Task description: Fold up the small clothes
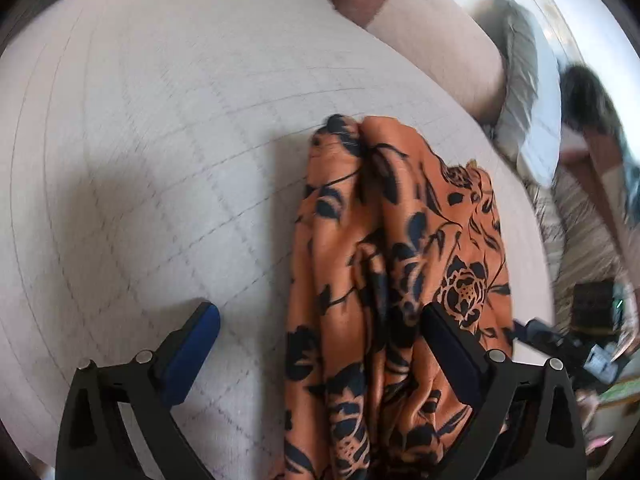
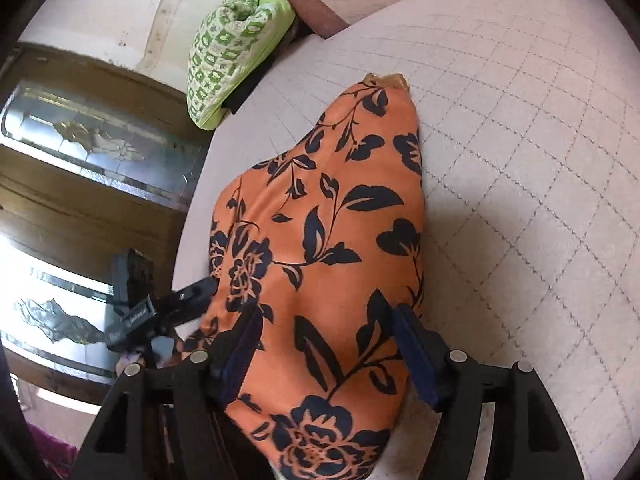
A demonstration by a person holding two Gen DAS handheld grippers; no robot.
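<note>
Now: left gripper (image 1: 320, 344) wide open, right gripper (image 2: 324, 344) straddling the cloth (image 2: 320, 216), grip unclear; close before lifting.

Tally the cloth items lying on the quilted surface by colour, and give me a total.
Orange with dark floral print: 1, the garment lying between the fingers of each hand-held gripper.
Green and white patterned: 1, the bundle at the edge of the quilted surface.
Total: 2
</note>
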